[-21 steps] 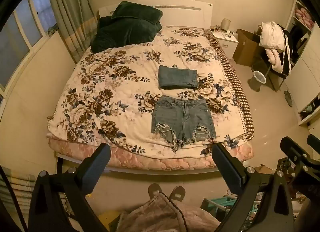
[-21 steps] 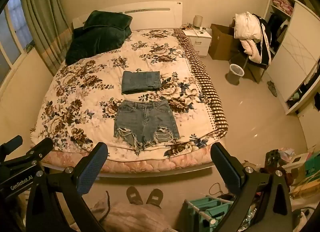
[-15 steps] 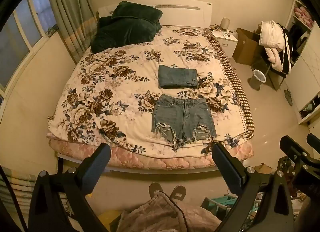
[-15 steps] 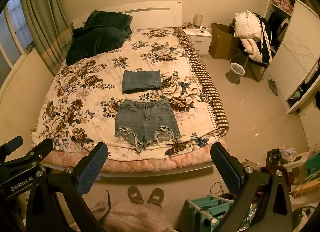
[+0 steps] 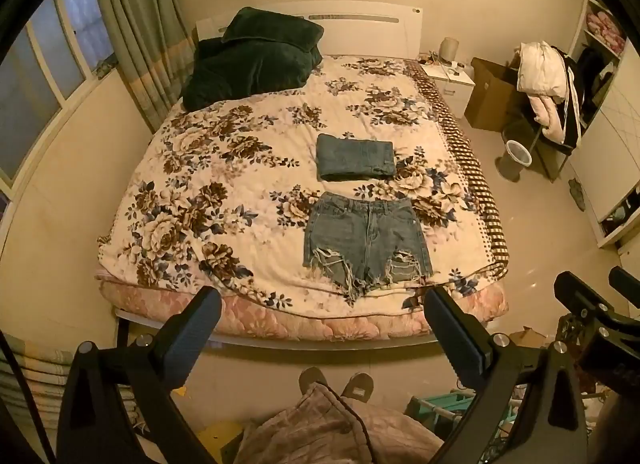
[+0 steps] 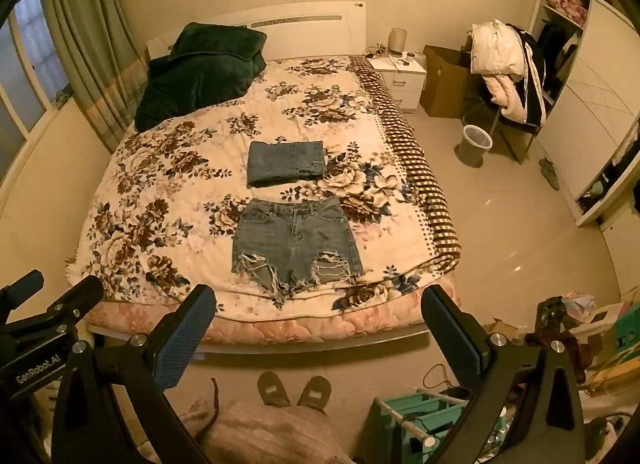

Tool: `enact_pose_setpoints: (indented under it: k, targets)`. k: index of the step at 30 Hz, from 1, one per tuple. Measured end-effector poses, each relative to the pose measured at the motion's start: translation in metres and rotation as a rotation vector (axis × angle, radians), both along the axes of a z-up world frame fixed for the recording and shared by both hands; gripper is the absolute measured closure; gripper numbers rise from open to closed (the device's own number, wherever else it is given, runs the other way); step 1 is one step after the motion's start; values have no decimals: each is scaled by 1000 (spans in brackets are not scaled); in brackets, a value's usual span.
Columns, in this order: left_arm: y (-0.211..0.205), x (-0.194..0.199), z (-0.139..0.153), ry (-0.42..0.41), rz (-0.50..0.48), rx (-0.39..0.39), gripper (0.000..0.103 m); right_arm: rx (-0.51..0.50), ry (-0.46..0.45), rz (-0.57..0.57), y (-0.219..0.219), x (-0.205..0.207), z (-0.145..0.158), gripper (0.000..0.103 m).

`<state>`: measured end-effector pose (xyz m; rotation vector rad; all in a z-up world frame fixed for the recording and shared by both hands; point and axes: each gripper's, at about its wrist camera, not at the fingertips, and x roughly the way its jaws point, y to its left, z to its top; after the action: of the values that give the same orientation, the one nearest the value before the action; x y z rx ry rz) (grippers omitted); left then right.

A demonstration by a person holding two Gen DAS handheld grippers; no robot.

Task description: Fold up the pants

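Note:
A pair of frayed blue denim shorts [image 5: 366, 238] lies flat near the foot of the floral bed [image 5: 224, 183], waistband away from me; it also shows in the right wrist view [image 6: 294, 242]. A folded denim garment [image 5: 354, 157] lies just beyond it, seen too in the right wrist view [image 6: 286, 163]. My left gripper [image 5: 320, 338] is open and empty, held off the foot of the bed. My right gripper [image 6: 318, 334] is open and empty, beside it. Neither touches the shorts.
A dark green blanket [image 5: 252, 59] is heaped at the headboard. A bin [image 6: 474, 143], a chair with clothes [image 6: 508, 67], a nightstand [image 6: 400, 75] and a wardrobe stand right of the bed. Slippered feet [image 6: 294, 388] and a teal rack [image 6: 416, 416] are on the floor below.
Both views have shifted only slightly; the bed sits a touch closer. The shorts and folded garment have not moved. Both grippers stay open.

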<state>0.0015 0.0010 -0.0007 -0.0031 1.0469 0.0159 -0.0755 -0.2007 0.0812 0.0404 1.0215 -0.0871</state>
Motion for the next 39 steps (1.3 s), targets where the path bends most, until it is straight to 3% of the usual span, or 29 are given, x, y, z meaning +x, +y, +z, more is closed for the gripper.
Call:
enact_pose_setpoints:
  k: [16,39]
  targets:
    - [-5,3,14,-1,-2,1,0,21,10,2,-7,-1,1,0]
    - [-18,4,12,-4,-11,-3,0,23,8,-2,-12,-3,-6,0]
